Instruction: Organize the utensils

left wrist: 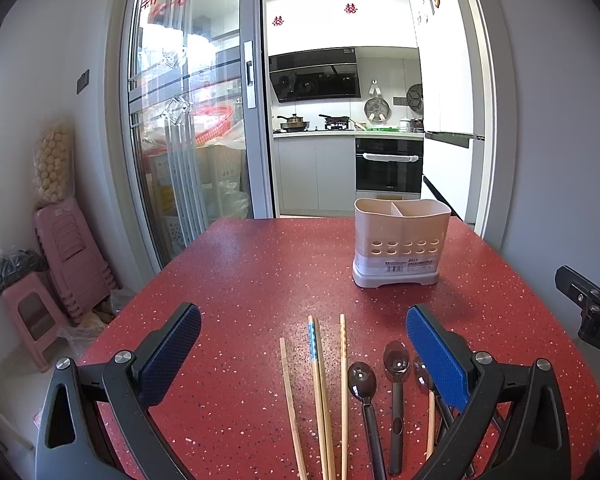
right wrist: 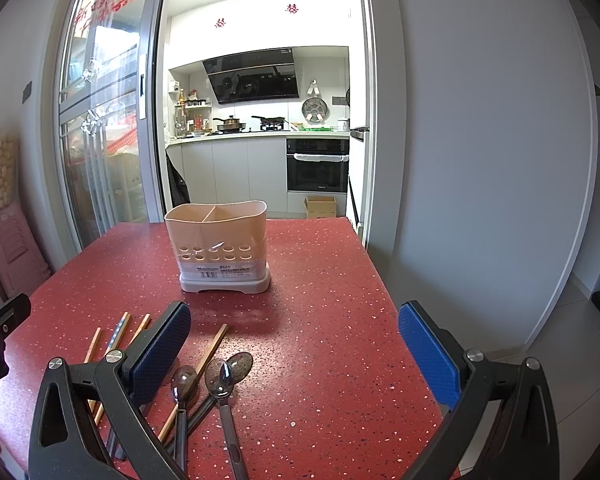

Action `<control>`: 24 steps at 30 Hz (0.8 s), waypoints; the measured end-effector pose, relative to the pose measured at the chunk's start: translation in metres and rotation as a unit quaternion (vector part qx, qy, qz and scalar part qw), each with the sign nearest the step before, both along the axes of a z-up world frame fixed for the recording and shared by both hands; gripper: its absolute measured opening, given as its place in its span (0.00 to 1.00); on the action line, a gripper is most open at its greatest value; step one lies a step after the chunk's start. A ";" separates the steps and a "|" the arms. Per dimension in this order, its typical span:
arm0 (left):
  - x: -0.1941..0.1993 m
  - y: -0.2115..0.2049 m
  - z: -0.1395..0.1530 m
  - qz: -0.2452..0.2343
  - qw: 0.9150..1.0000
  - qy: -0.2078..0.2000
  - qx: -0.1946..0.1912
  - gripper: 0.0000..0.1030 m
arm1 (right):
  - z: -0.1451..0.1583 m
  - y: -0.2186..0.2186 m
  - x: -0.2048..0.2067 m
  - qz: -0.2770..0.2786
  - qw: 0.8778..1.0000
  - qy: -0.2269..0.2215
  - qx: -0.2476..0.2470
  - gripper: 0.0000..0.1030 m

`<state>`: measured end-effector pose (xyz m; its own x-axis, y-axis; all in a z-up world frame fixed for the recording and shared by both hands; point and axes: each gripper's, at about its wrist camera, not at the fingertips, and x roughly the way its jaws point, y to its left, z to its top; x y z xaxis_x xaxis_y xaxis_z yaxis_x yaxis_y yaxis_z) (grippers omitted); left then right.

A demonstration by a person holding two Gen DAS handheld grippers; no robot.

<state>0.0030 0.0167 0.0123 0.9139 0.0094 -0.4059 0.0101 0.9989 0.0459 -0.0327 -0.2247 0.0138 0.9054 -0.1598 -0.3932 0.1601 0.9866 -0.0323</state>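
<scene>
Past the red speckled bench I see a kitchen through an open sliding glass door — black range hood over pans on the stove, a black oven set below the counter. Against the left wall I make out stacked pink stools beside a dark bag — and a cardboard box on the kitchen floor.
</scene>
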 end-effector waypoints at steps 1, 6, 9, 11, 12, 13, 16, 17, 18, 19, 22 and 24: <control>0.000 0.000 0.000 0.000 1.000 0.000 0.000 1.00 | 0.000 0.000 0.000 0.000 1.000 0.000 0.001 1.00; 0.002 -0.001 0.000 0.000 1.000 0.000 0.001 1.00 | 0.000 0.001 0.000 0.001 1.000 0.000 -0.001 1.00; 0.002 -0.001 0.000 0.000 1.000 0.000 0.001 1.00 | 0.000 0.003 0.001 0.002 1.000 -0.001 -0.002 1.00; 0.002 -0.001 0.000 0.000 1.000 0.000 0.002 1.00 | 0.000 0.002 0.002 0.003 1.000 -0.001 -0.001 1.00; 0.002 -0.001 0.000 -0.001 1.000 0.001 0.003 1.00 | 0.000 0.002 0.002 0.003 1.000 -0.001 0.000 1.00; 0.002 -0.002 0.000 -0.001 1.000 0.001 0.004 1.00 | 0.000 0.003 0.002 0.003 1.000 -0.001 0.000 1.00; 0.003 -0.003 0.000 -0.001 1.000 0.002 0.004 1.00 | 0.001 0.003 0.004 0.004 1.000 -0.001 0.001 1.00; 0.003 -0.004 0.000 -0.001 1.000 0.002 0.004 1.00 | 0.000 0.003 0.004 0.005 1.000 -0.001 0.002 1.00; 0.002 -0.003 0.000 -0.001 1.000 0.002 0.004 1.00 | 0.000 0.002 0.004 0.005 1.000 -0.001 0.003 1.00; 0.002 -0.003 0.000 -0.001 1.000 0.002 0.005 1.00 | 0.000 0.003 0.004 0.005 1.000 -0.001 0.004 1.00; 0.003 -0.005 0.000 -0.001 1.000 0.002 0.007 1.00 | 0.000 0.001 0.005 0.005 1.000 0.000 0.005 1.00; 0.003 -0.005 0.000 -0.002 1.000 0.003 0.006 1.00 | 0.000 0.001 0.004 0.005 1.000 0.001 0.006 1.00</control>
